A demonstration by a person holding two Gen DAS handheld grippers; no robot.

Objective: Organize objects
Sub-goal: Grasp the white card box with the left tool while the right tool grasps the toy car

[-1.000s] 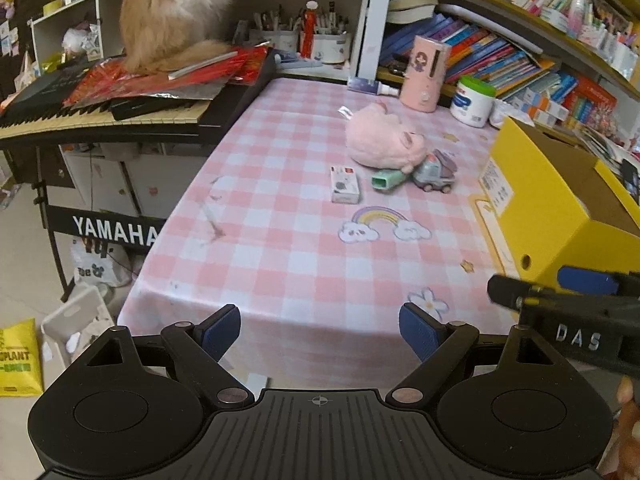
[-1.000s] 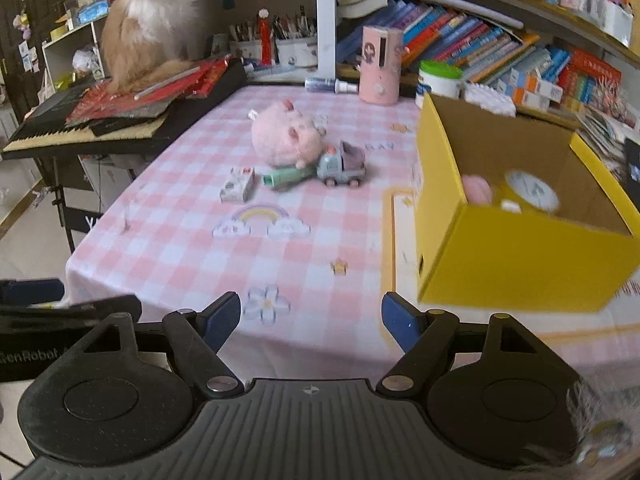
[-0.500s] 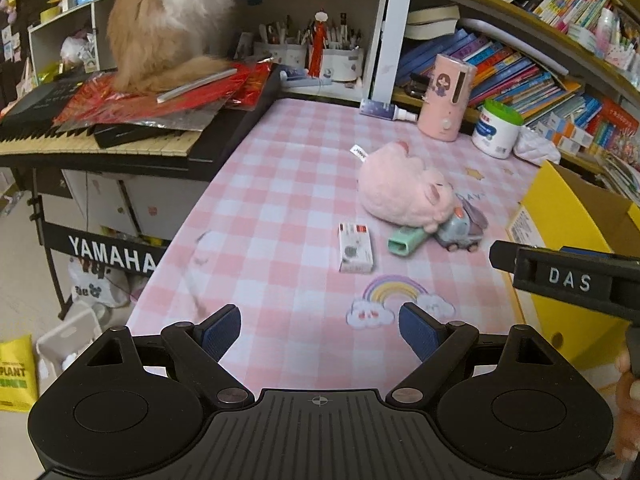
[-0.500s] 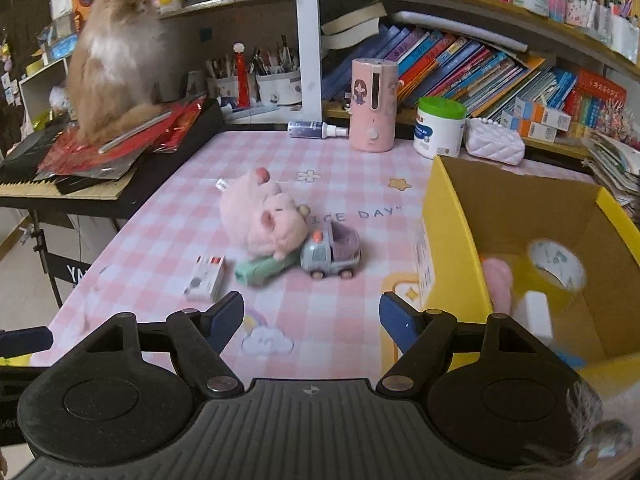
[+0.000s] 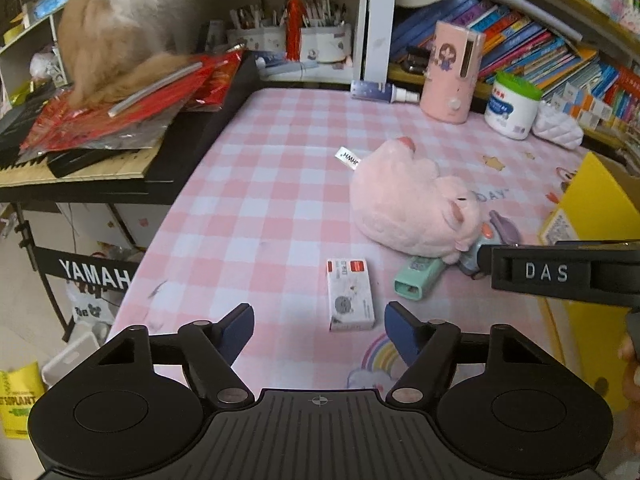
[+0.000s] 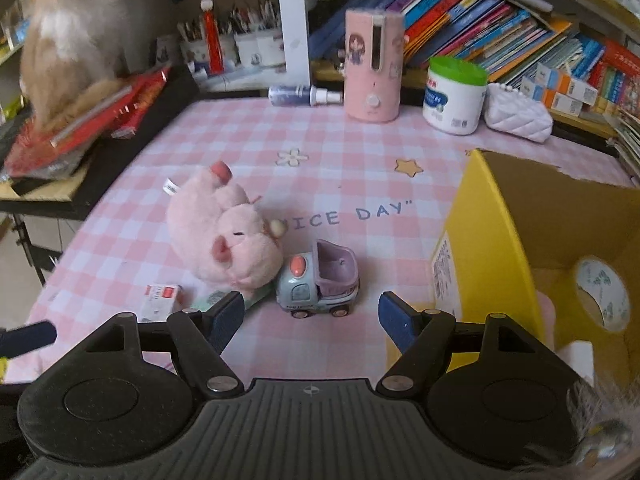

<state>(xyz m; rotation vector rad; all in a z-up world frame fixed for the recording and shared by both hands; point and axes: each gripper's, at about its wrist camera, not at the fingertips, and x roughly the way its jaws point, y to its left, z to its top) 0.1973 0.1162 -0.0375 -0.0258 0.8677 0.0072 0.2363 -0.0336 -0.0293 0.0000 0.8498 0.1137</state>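
Left gripper (image 5: 319, 326) is closing with nothing between its jaws, small white box (image 5: 350, 299) just ahead. Right gripper (image 6: 311, 316) sits half-open and empty, toy truck (image 6: 320, 285) ahead, touching the pink plush pig (image 6: 224, 232).

The cat (image 5: 120, 36) on the keyboard is blurred in both views, head lost past the top edge. The plush pig (image 6: 224, 236) lies over the green case (image 5: 418, 278), hiding its far end. The right gripper's bar covers most of the toy truck (image 5: 474, 258) in the left view. The yellow box (image 6: 496, 240) runs off the right edge, its contents only partly seen.
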